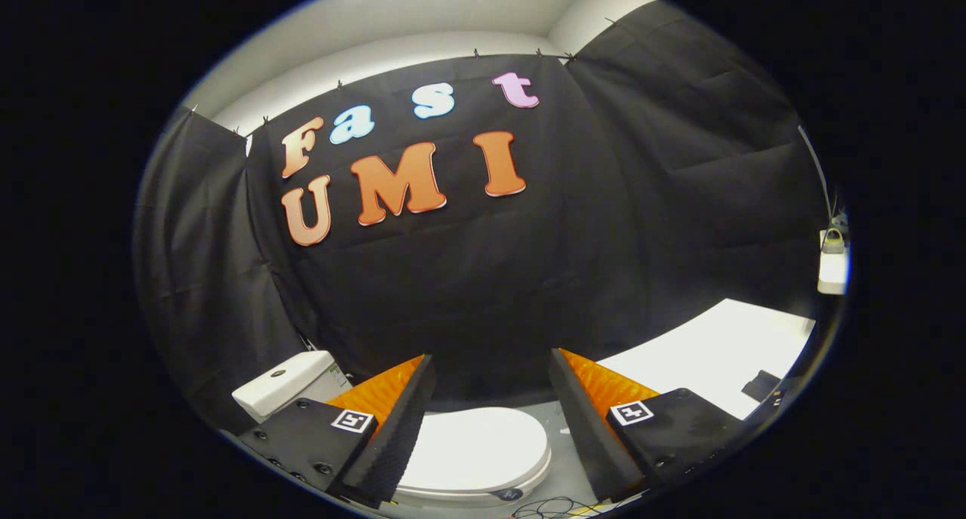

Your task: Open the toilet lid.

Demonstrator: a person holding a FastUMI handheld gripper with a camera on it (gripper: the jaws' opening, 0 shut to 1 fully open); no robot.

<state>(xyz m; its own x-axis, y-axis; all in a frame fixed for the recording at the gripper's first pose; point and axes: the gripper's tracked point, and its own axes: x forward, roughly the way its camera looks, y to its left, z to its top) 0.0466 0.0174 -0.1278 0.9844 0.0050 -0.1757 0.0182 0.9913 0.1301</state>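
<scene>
Two fingers of the gripper [490, 398] are seen spread wide apart, with nothing held or touched between them. Framed in the gap, below and just beyond the tips, lies the smooth white oval plastic toilet lid [475, 451], shut flat on the bowl. Its long axis appears to run from the fingers away toward the boxy white ceramic cistern [283, 387], which stands beyond the left finger against the black cloth wall [483, 277], so the hinge is judged to be at that far-left end and the free front edge at the end nearer the right finger. The coming move is thought to call for a descent to that front rim and a lift from under it. The lid's near edge is cut off by the left finger, and the rim gap cannot be made out. A tangle of dark cable [543, 508] lies on the floor nearby; a white surface [717, 353] is seen beyond the right finger.
</scene>
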